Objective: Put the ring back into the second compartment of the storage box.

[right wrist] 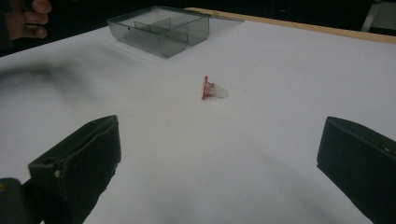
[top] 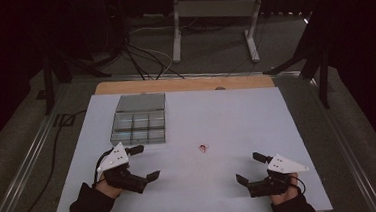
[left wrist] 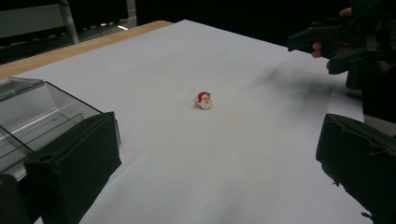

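Note:
A tiny red and white Santa-head charm (top: 203,147) lies on the white tabletop (top: 217,119) near the middle; its face shows in the left gripper view (left wrist: 204,100) and its edge and clear back in the right gripper view (right wrist: 208,88). My left gripper (top: 144,162) rests at the front left, open, nothing between its jaws. My right gripper (top: 250,168) rests at the front right, also open and empty. Both stand well apart from the charm. The right gripper also appears in the left gripper view (left wrist: 327,46).
A clear grey compartment box (top: 139,124) with its lid open stands at the back left, just beyond my left gripper; it shows as well in the left gripper view (left wrist: 32,112) and the right gripper view (right wrist: 161,28). A wooden strip (top: 184,84) edges the table's far side.

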